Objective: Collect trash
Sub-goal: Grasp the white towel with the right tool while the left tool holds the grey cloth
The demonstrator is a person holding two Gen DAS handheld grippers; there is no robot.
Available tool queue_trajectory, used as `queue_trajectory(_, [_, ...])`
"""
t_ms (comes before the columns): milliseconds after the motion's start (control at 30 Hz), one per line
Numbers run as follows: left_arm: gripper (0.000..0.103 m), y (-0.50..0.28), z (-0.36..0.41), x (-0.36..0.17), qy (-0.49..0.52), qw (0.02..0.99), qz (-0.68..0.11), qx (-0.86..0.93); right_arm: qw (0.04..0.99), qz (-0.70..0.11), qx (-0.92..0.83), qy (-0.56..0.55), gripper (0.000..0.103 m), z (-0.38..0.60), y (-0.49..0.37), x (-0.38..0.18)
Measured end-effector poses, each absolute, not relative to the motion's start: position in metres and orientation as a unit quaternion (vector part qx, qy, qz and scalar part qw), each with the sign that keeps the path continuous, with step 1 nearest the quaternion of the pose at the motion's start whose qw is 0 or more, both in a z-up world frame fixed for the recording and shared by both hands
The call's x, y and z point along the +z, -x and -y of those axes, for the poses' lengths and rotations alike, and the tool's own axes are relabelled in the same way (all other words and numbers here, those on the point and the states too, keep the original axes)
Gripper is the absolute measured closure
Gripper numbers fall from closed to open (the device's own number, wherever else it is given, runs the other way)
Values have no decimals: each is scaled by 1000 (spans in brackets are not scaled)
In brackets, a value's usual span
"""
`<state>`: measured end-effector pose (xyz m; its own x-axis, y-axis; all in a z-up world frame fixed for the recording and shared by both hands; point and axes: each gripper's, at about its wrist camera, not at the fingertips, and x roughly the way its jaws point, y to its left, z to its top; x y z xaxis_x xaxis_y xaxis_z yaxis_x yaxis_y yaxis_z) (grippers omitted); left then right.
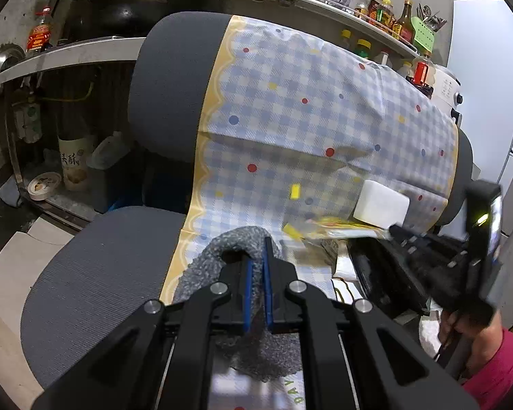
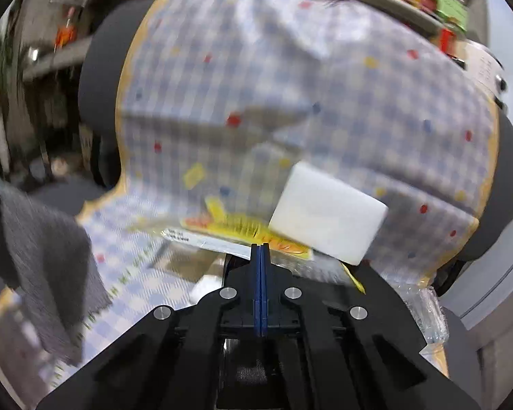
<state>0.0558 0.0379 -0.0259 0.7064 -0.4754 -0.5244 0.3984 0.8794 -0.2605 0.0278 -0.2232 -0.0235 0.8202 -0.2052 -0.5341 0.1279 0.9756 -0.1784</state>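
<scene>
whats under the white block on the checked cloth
The white block rests partly on a yellow printed wrapper, whose edge sticks out to its left, over the checked cloth. How far the wrapper runs beneath is hidden by the block.

1. Support: a grey office chair with a ribbed fabric seat and a padded backrest.
2. Cover: a blue-and-white checked cloth with coloured dots and a yellow scalloped border drapes over the backrest and runs down across the seat.
3. On the cloth, at the fold between seat and backrest:
   - a white rectangular block, leaning against the backrest;
   - a yellow printed wrapper, just beside and partly under the block;
   - a small yellow scrap, apart from the block.
4. Right seat edge: crumpled clear plastic, possibly a bag; the view is blurred.
</scene>
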Motion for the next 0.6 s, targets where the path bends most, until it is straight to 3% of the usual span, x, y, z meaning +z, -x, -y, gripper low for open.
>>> queue_trajectory(200, [99, -42, -30, -13, 58, 923, -287, -248, 972, -224, -63, -42, 103, 260, 19, 20])
queue_trajectory(300, [99, -30, -25, -2, 54, 926, -277, -250, 955, -294, -26, -25, 98, 256, 14, 13])
queue_trajectory(367, [99, -24, -24, 1, 47, 929, -273, -243, 951, -309, -20, -11, 86, 246, 12, 3])
queue_trajectory(433, [99, -22, -25, 0, 48, 930, -276, -238, 949, -313, -18, 5, 57, 238, 10, -4])
queue_trajectory(600, [99, -25, -31, -2, 50, 932, -282, -223, 950, -305, -56, -33, 57, 256, 13, -7])
